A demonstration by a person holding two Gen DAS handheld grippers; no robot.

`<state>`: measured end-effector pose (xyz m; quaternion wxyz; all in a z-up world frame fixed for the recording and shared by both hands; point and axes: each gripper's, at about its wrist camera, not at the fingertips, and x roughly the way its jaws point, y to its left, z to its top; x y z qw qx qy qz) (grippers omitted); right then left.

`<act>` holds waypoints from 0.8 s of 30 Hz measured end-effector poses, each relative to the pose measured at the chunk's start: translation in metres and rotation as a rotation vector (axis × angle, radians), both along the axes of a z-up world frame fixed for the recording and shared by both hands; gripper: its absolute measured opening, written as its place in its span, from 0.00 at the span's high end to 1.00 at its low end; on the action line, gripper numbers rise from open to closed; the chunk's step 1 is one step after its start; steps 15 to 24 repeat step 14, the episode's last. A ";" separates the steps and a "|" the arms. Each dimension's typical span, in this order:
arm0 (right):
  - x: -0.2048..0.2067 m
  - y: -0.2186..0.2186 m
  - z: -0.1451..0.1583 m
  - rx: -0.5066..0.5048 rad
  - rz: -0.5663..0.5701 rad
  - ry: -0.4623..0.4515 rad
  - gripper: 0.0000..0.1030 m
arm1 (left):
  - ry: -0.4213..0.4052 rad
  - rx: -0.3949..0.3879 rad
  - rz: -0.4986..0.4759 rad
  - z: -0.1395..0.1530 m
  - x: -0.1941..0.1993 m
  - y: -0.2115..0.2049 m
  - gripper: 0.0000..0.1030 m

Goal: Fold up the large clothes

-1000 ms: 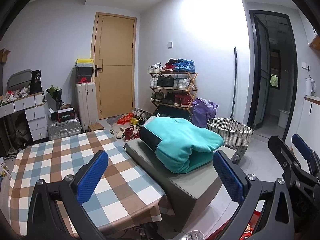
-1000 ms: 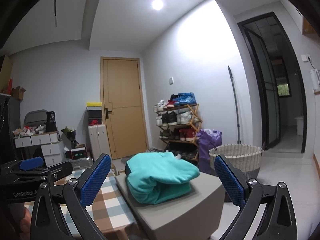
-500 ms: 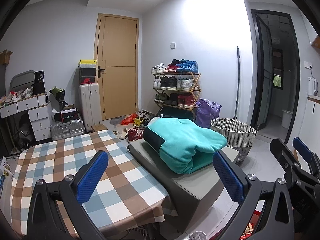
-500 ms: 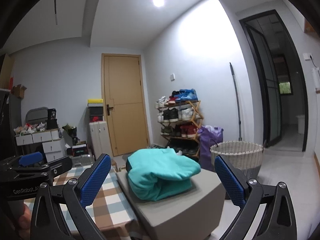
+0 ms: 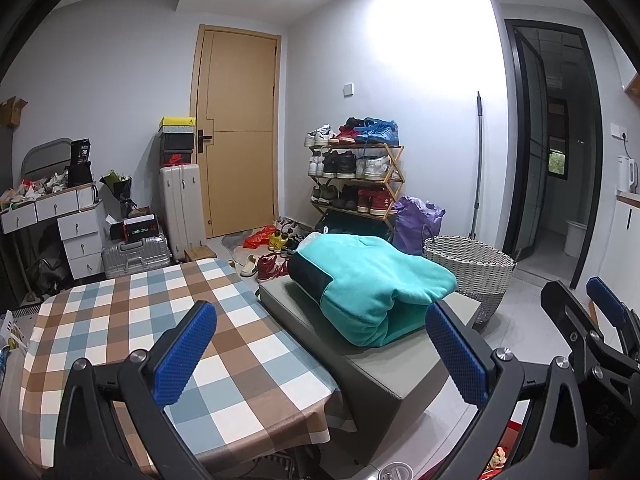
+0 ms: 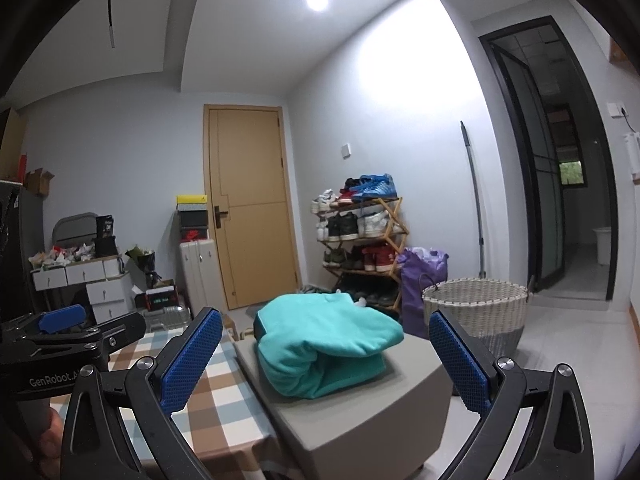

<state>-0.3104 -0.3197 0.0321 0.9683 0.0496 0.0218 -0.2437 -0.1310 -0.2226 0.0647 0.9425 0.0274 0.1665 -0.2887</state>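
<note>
A folded teal sweatshirt with a dark panel lies on a grey ottoman, also seen as the teal bundle on the grey block in the right wrist view. My left gripper is open, held above the table's near edge and short of the garment, with nothing between its blue pads. My right gripper is open too, raised in front of the ottoman and apart from the cloth. The right gripper shows at the right edge of the left wrist view; the left gripper shows at left in the right wrist view.
A checked tablecloth covers the table left of the ottoman. Behind stand a woven laundry basket, a purple bag, a shoe rack, suitcases, white drawers and a closed wooden door. A dark doorway opens at right.
Both cameras have tilted up slightly and drawn a little away; the sweatshirt sits lower in both views. Both grippers stay open and empty, and the garment has not moved.
</note>
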 end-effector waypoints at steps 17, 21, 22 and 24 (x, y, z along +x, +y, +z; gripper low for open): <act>0.010 0.001 -0.009 -0.021 -0.020 0.039 0.00 | 0.059 -0.053 -0.004 -0.011 0.016 0.005 0.01; 0.010 0.001 -0.009 -0.021 -0.020 0.039 0.00 | 0.059 -0.053 -0.004 -0.011 0.016 0.005 0.01; 0.010 0.001 -0.009 -0.021 -0.020 0.039 0.00 | 0.059 -0.053 -0.004 -0.011 0.016 0.005 0.01; 0.010 0.001 -0.009 -0.021 -0.020 0.039 0.00 | 0.059 -0.053 -0.004 -0.011 0.016 0.005 0.01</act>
